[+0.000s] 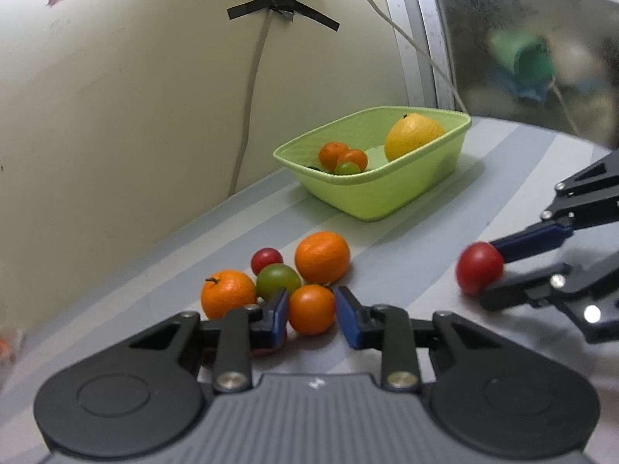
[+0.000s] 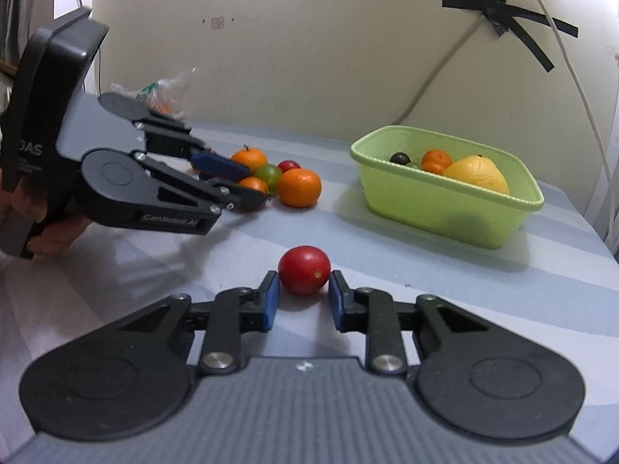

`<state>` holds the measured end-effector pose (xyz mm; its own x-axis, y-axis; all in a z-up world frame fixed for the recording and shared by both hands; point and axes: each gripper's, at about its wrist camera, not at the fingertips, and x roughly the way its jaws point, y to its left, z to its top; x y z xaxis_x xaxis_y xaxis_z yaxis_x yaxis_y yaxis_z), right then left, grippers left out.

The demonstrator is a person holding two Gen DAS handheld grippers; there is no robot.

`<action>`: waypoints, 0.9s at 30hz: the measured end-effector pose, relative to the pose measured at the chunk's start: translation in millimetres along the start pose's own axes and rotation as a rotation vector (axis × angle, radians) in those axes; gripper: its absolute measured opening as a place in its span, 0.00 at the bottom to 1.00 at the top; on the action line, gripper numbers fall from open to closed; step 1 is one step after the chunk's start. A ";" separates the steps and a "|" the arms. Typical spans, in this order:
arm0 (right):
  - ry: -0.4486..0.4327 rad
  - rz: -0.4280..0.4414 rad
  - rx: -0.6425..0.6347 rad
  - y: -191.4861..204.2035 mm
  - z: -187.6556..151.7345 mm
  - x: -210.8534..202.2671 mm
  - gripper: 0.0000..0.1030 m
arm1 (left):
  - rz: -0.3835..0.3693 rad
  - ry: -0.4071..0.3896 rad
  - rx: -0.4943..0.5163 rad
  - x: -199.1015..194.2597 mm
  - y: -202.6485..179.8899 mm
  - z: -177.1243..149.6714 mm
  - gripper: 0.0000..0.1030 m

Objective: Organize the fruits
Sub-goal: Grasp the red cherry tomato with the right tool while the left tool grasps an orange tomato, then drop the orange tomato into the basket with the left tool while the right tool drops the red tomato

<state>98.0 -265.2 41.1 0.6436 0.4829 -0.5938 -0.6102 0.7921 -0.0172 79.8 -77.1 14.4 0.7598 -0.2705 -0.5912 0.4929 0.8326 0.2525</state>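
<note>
A green basket (image 1: 387, 193) (image 2: 445, 208) holds a yellow citrus (image 1: 412, 135) (image 2: 477, 174), small oranges and other small fruits. A cluster of oranges, a green fruit (image 1: 277, 280) and a small red fruit (image 1: 266, 260) lies on the striped cloth. My left gripper (image 1: 311, 307) (image 2: 247, 181) is open with its jaws around a small orange (image 1: 311, 309) (image 2: 253, 185). My right gripper (image 2: 303, 290) (image 1: 491, 274) is open with its jaws either side of a red tomato (image 2: 305, 270) (image 1: 479, 272) on the cloth.
A larger orange (image 1: 322, 257) (image 2: 298, 187) and another orange (image 1: 227, 293) (image 2: 248, 157) lie next to the left gripper. A wall with a taped cable (image 1: 251, 89) is behind. A plastic bag (image 2: 162, 91) lies at the table's far left. A window frame (image 1: 421, 34) stands at the right.
</note>
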 end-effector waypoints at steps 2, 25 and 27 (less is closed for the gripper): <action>-0.042 0.004 0.023 -3.7 1.5 -4.7 0.29 | -0.023 -0.012 -0.029 -2.6 3.9 2.7 0.26; -0.214 -0.233 0.006 -55.4 44.7 35.8 0.46 | -0.267 -0.018 -0.404 84.0 34.4 90.9 0.27; -0.225 -0.239 0.007 -56.1 43.3 33.1 0.46 | -0.275 -0.018 -0.416 84.2 36.1 88.9 0.28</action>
<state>173.5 -277.5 57.3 0.8549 0.3523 -0.3809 -0.4263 0.8954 -0.1285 199.2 -112.8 41.8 0.6348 -0.5121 -0.5787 0.4675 0.8508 -0.2400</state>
